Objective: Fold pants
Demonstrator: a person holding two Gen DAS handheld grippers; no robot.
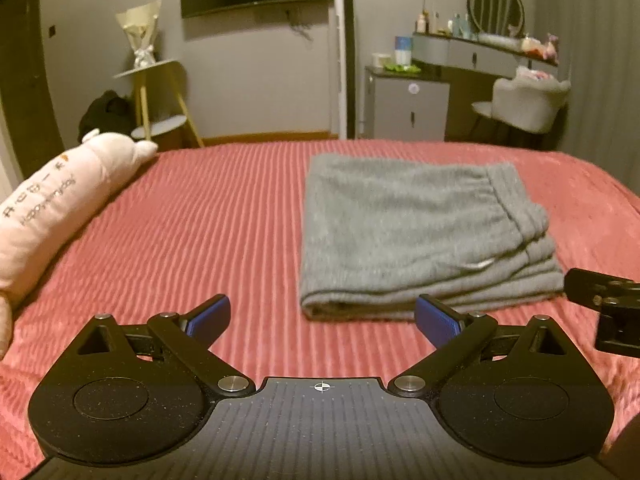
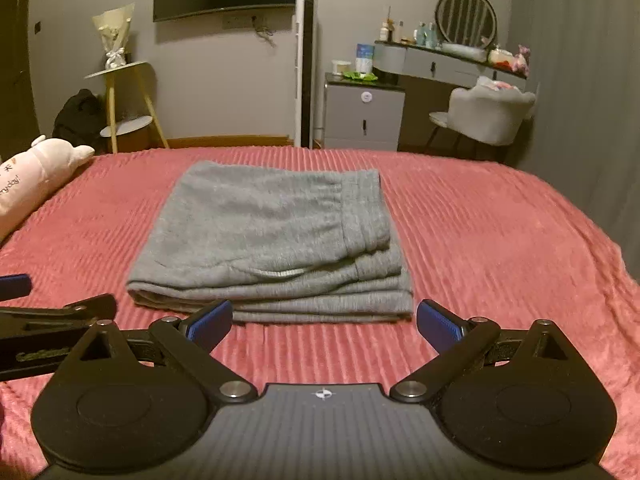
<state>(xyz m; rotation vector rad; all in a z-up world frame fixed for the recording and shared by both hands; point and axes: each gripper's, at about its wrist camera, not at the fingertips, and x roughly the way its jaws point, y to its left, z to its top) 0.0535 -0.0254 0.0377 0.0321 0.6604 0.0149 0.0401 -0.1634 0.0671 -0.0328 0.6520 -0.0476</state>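
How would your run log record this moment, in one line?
stage: fold looks finished | grey pants: folded stack on red bedspread | left gripper: open, empty | right gripper: open, empty

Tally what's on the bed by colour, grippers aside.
Grey: 1, the folded grey fleece pants
Pink: 1, the long pink plush pig pillow
Total: 2, both lying on the red ribbed bedspread
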